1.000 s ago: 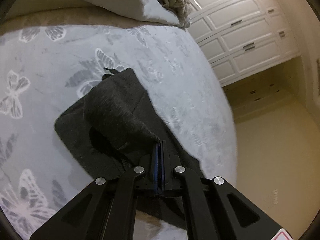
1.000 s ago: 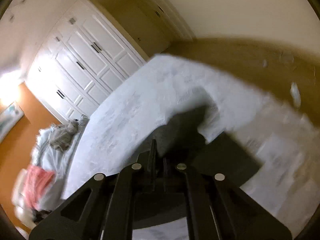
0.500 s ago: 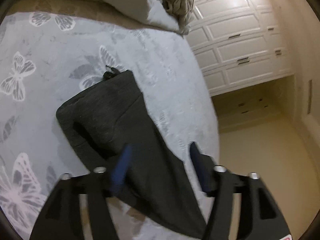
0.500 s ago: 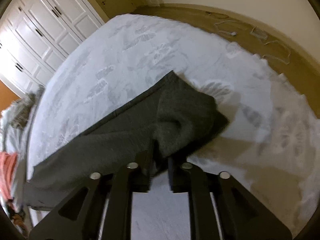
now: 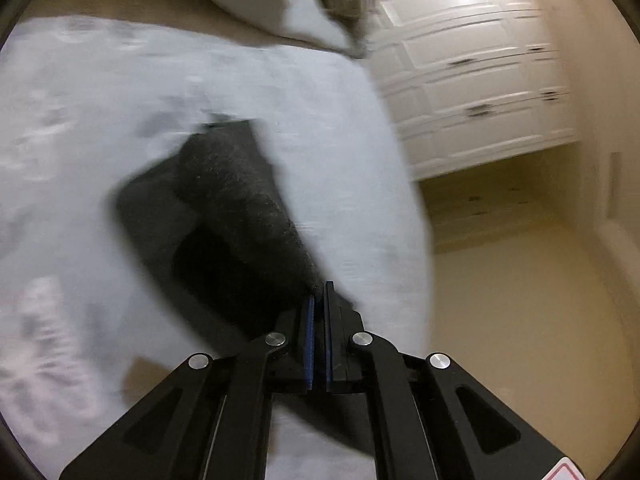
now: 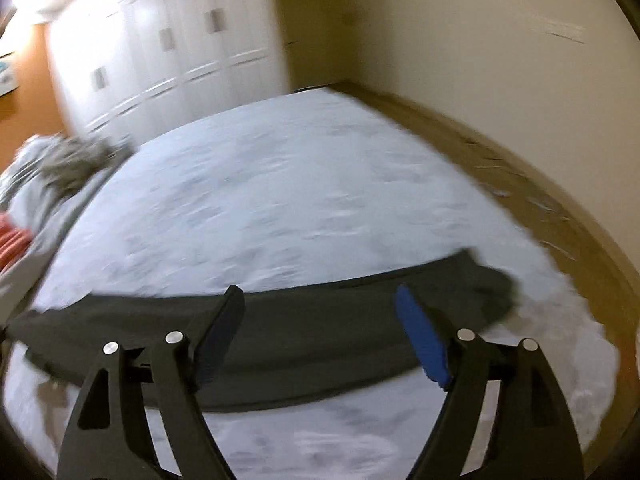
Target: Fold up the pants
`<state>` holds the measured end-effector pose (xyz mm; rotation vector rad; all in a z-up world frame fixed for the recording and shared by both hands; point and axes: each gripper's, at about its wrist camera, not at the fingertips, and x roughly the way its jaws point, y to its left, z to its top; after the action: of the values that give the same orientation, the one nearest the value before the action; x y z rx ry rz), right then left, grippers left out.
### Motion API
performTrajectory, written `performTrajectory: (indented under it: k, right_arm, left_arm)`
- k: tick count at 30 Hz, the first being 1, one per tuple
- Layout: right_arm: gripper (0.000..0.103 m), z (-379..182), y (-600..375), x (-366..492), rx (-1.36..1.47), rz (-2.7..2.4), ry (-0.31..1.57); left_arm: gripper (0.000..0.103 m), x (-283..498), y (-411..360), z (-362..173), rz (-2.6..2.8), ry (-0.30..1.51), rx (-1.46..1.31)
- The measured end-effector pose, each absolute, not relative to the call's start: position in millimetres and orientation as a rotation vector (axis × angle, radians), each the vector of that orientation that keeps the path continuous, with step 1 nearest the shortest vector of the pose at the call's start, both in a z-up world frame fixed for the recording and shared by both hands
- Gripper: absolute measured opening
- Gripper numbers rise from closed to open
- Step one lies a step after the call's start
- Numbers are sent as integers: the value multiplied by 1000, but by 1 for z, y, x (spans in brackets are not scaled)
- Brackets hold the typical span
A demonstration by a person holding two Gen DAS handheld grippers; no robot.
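In the left wrist view the left tool [image 5: 317, 300] sits at six o'clock, its blue-lined jaws pressed together on a raised fold of the dark grey pants [image 5: 236, 200]. The cloth rises from the bed [image 5: 328, 128] into the jaws, so that end hangs off the tool while the rest lies flat toward ten o'clock. The view is smeared, and how much cloth is caught between the jaws cannot be told.

In the right wrist view the right tool [image 6: 320, 320] is at six o'clock with its jaws spread wide and nothing between them. Just beyond, the pants [image 6: 340, 340] lie as a long band from nine o'clock to three o'clock on the pale bedspread [image 6: 300, 184]; the three o'clock end is near the bed's edge. Farther off, a heap of bedding and clothes [image 6: 60, 160] sits at ten o'clock, and the white wardrobe doors [image 6: 160, 40] stand at eleven o'clock.

Risks, as a judgement: the left tool may hold only a thin pinch, so a quick lift could let the heavy knit slip out and spoil the fold. With the right tool free, the far end is unpinned, and pulling from the left could drag the whole band askew or draw the end by the edge off the bed. Carrying the lifted end over without steadying the flat part could leave the layers uneven.
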<state>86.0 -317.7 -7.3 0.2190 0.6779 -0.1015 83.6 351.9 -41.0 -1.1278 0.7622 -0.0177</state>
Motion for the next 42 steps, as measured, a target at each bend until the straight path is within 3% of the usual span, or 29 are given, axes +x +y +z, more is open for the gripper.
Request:
performTrajectory:
  k: [3,6,8,10,12,18,19,20,22,26,30,36,42]
  right_arm:
    - [77,-23,-287,105,140,-33,756]
    - [76,-21,-235,123,129,153,788]
    - [66,-18,-192,140,113,298,815]
    - [40,-20,-135,165,105,444,871]
    - [27,-26,-83,193,98,532,915]
    - [27,-85,20,268,-60,434,990]
    - [26,-97,25,274,-80,392,1015]
    - [26,-104,25,280,-75,379,1017]
    - [26,-92,10,280,-1,376,974]
    - [26,-69,-29,249,67,410,917]
    - [27,-101,-84,233,-168,208,1007]
    - [30,-59,-246,174,55,50,916]
    - [30,-116,-413,133,101,-312,1042]
  left_arm:
    - [1,88,364,-92,70,943,-1217]
    - [2,92,361,-81,35,924,-1121]
    - [2,95,359,-72,59,929,-1023]
    - [2,93,362,-79,120,976,-1022]
    - [2,82,365,-78,186,982,-1037]
    - [4,56,348,-4,315,787,-639]
    - [5,56,342,5,324,752,-572]
    - [14,55,337,10,328,731,-521]
    - [28,68,323,17,327,724,-419]
    - [29,90,281,12,311,748,-268]
    - [32,103,229,5,263,788,-128]
    - [46,109,168,0,222,767,-46]
    - [50,125,114,-16,192,788,59]
